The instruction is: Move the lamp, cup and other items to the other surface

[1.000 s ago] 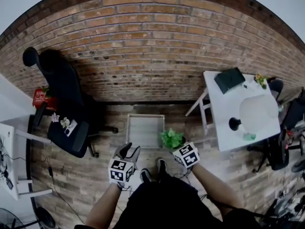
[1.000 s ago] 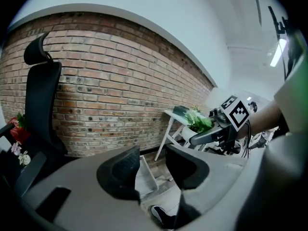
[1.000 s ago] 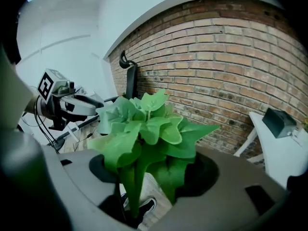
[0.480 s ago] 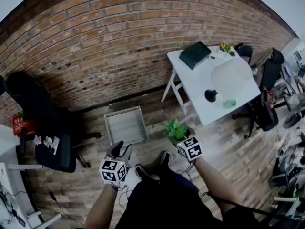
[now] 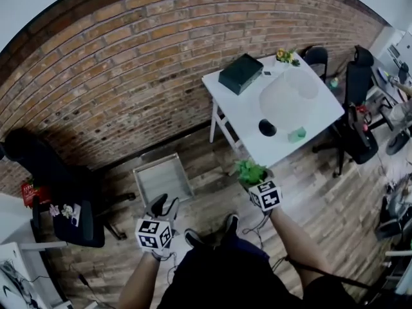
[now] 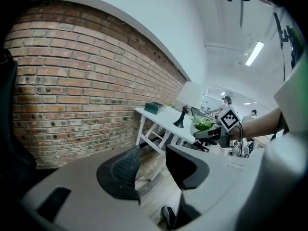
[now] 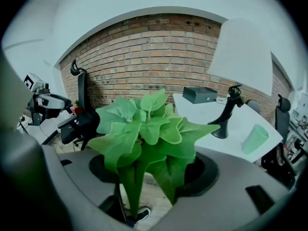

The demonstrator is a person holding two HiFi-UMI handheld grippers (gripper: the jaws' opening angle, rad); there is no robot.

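My right gripper (image 5: 257, 180) is shut on a green leafy plant (image 5: 250, 170), whose leaves fill the right gripper view (image 7: 144, 129); the stems stand between the jaws and hide the pads. It hangs over the wooden floor, just short of the white table (image 5: 239, 111). On the table stand a lamp with a white shade (image 5: 286, 94), a pale green cup (image 5: 297, 134), a dark box (image 5: 240, 73) and a small flowering plant (image 5: 285, 56). My left gripper (image 5: 162, 206) is open and holds nothing, low at the left (image 6: 153, 165).
A grey tray (image 5: 162, 177) lies on the floor by the brick wall. A black office chair (image 5: 61, 192) with small items on its seat stands at the left. More black chairs (image 5: 357, 108) crowd the table's far side. My shoes (image 5: 193, 238) show below.
The view has swung toward the white table, which now lies closer and more to the middle. The right gripper with the plant has moved nearer the table's corner. The left gripper stays low.
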